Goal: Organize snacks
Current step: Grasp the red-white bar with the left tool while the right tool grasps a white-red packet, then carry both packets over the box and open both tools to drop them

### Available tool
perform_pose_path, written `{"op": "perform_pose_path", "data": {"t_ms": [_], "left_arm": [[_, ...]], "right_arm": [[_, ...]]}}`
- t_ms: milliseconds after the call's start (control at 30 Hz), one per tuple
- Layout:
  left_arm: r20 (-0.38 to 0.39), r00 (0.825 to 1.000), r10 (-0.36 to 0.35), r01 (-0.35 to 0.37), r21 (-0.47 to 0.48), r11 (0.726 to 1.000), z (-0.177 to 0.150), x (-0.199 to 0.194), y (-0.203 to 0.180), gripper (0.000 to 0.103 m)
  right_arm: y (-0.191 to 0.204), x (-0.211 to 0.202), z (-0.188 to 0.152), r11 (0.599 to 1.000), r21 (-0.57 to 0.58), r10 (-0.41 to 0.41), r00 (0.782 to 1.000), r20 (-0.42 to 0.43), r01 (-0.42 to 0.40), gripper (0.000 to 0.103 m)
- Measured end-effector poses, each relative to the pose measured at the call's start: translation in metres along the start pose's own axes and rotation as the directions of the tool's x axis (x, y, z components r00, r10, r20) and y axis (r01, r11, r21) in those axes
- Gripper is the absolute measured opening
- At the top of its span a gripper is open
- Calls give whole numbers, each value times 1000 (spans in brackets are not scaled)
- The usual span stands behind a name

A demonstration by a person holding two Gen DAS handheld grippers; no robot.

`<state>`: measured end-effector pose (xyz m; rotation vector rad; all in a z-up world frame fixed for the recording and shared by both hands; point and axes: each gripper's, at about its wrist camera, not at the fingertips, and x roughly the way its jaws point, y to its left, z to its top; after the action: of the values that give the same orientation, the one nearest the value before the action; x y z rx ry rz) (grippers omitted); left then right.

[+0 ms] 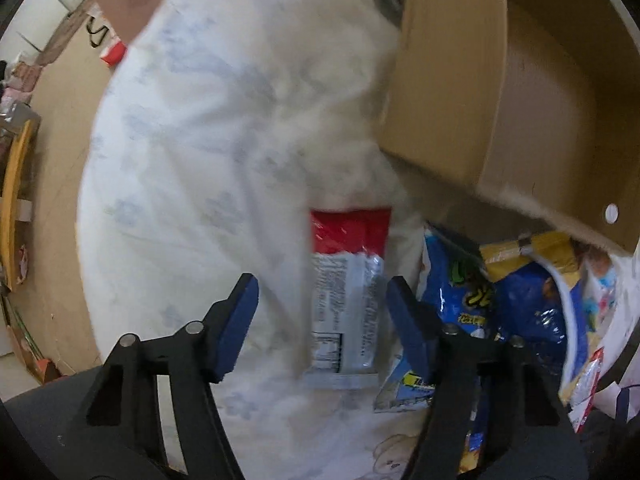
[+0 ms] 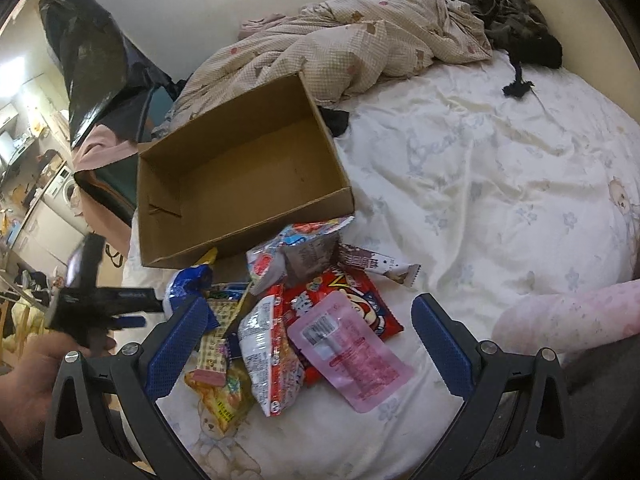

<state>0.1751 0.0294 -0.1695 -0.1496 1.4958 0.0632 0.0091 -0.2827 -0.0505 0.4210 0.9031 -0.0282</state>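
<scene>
Looking at a lived-in home bedroom, given the bed with its printed white sheet. Lying rumpled along the far side of that bed, a checked quilt and a dark garment. Showing beyond the bed's left edge, a washing machine, pale cabinets and household clutter, with an open cardboard box sitting on the bed near that edge.
</scene>
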Motion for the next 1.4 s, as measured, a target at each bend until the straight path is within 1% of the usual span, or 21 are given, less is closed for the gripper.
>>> {"op": "perform_pose_path", "data": {"t_ms": [100, 133, 167, 200, 333, 400, 467, 500, 600, 633, 667, 700, 733, 767, 800, 900, 1000, 1067, 1167, 1267, 1400], "left_arm": [[-10, 1000, 14, -14, 11, 1000, -5, 5, -4, 50], [-12, 1000, 22, -22, 14, 1000, -8, 7, -5, 42], [-17, 999, 29, -29, 20, 999, -9, 9, -5, 30], [-15, 999, 42, -41, 21, 999, -11, 10, -5, 28], [7, 999, 47, -47, 4, 999, -15, -3, -3, 27], [30, 999, 43, -43, -2, 999, -17, -13, -3, 27], [41, 999, 29, -29, -16, 999, -19, -22, -2, 27], [51, 998, 23, -22, -19, 1000, -21, -28, -2, 27], [77, 997, 3, -2, -13, 1000, -25, -41, -5, 27], [84, 996, -4, 4, -9, 1000, -17, -42, 1, 27], [97, 995, -7, 7, -5, 1000, -18, -46, 0, 27], [108, 994, -10, 10, -4, 1000, -19, -50, 0, 27], [113, 993, -12, 12, -5, 1000, -19, -57, 0, 27], [122, 992, -14, 14, -5, 1000, -20, -61, 1, 27], [134, 991, -11, 12, -3, 1000, -23, -65, 1, 27], [191, 981, -29, 24, 26, 999, -33, -90, 1, 27], [276, 959, -60, 36, 91, 995, -42, -114, -8, 27], [342, 937, -67, 25, 124, 992, -42, -129, -11, 27], [375, 921, -109, 48, 170, 984, -35, -137, -18, 27], [395, 905, -159, 81, 209, 975, -32, -149, -27, 27], [392, 900, -192, 115, 211, 971, -28, -151, -28, 27]], "right_arm": [[-7, 2, 1, 1000, 31, 0, 1000, -14, 0, 103], [-10, 3, 1, 999, 45, 4, 1000, -16, -4, 103], [-13, 3, 2, 998, 64, 10, 1000, -20, -8, 103], [-18, 3, 3, 995, 93, 22, 999, -32, -19, 103], [-25, 11, 6, 982, 162, 115, 988, -100, -97, 103], [-24, 19, 6, 970, 183, 191, 969, -157, -162, 103], [-16, 30, 3, 964, 174, 238, 944, -230, -201, 92], [-11, 37, -1, 965, 164, 242, 931, -274, -203, 87], [5, 60, -17, 979, 112, 202, 898, -392, -171, 78], [11, 67, -23, 982, 89, 188, 887, -422, -166, 74], [15, 70, -27, 984, 71, 175, 884, -434, -161, 71], [20, 73, -30, 987, 46, 160, 883, -440, -156, 60], [25, 74, -32, 989, 19, 139, 887, -440, -145, 44], [26, 73, -33, 991, 8, 123, 893, -434, -133, 37], [28, 70, -33, 992, 6, 118, 901, -418, -128, 33], [36, 54, -30, 986, -14, 148, 913, -379, -165, 28], [46, 37, -24, 986, -72, 117, 926, -358, -152, 25], [47, 31, -16, 985, -85, 113, 930, -350, -152, 25], [44, 16, -5, 980, -62, 158, 929, -336, -189, 25], [47, 2, 7, 980, -92, 145, 945, -292, -179, 25], [45, -9, 24, 974, -75, 191, 954, -230, -213, 24]]}}
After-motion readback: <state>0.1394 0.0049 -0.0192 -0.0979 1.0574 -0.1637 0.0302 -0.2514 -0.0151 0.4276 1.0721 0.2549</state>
